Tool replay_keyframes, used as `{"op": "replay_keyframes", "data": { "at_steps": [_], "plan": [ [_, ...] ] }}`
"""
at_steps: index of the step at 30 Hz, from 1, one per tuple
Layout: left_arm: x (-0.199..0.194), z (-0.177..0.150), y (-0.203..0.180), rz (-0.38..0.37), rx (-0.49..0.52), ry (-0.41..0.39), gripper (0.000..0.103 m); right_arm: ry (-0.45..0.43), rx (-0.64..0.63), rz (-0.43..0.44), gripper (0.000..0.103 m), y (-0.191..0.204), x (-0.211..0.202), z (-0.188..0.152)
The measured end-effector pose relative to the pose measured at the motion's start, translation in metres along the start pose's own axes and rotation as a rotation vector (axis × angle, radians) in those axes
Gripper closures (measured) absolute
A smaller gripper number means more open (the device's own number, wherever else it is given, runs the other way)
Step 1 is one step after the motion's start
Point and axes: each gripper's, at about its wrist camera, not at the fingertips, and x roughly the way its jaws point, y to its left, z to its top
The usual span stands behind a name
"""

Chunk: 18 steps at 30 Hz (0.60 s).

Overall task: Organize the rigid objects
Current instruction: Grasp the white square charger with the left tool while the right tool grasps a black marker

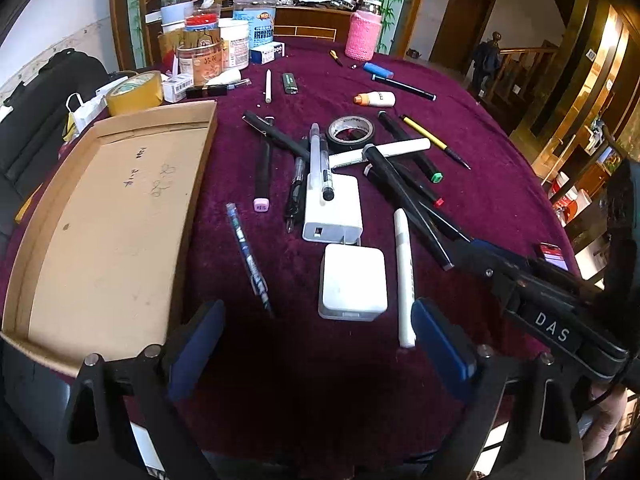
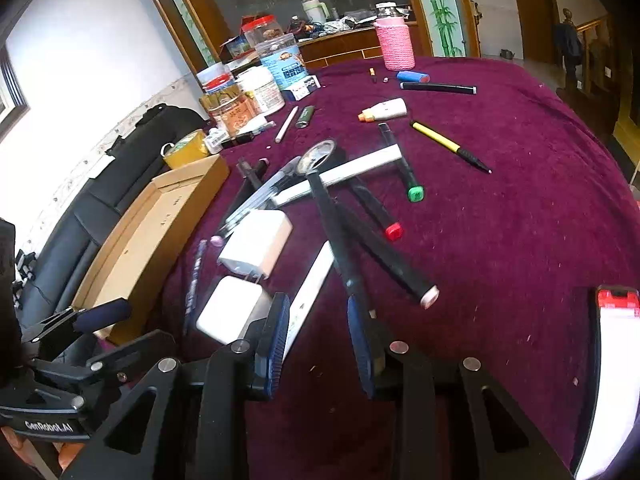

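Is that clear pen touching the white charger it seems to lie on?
Touching. In the left wrist view the clear pen lies across the white charger, its black tip resting on top.

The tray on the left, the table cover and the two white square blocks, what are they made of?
The tray looks like plain brown cardboard: matt, with folded edges and pen scribbles on its floor. The table cover seems to be dark red velvet-like cloth, fuzzy and dotted with lint. The white blocks look like smooth, slightly glossy plastic, probably chargers; one shows a small port.
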Motion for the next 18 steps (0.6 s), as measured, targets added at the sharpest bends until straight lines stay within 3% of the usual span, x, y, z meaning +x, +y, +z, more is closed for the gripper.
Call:
{"op": "replay_keyframes", "data": {
  "at_steps": [10, 13, 18],
  "plan": [
    [0.019, 0.010, -0.003, 0.017, 0.025, 0.021, 0.010, 0.011, -0.037, -0.023, 0.070, -0.003, 0.021, 0.018],
    [0.028, 0.011, -0.006, 0.003, 0.033, 0.049, 0.016, 0.024, -0.038, -0.043, 0.071, -0.008, 0.032, 0.021],
    [0.036, 0.010, -0.009, -0.025, 0.042, 0.070, 0.016, 0.044, -0.031, -0.039, 0.071, -0.014, 0.044, 0.026]
  ]
}}
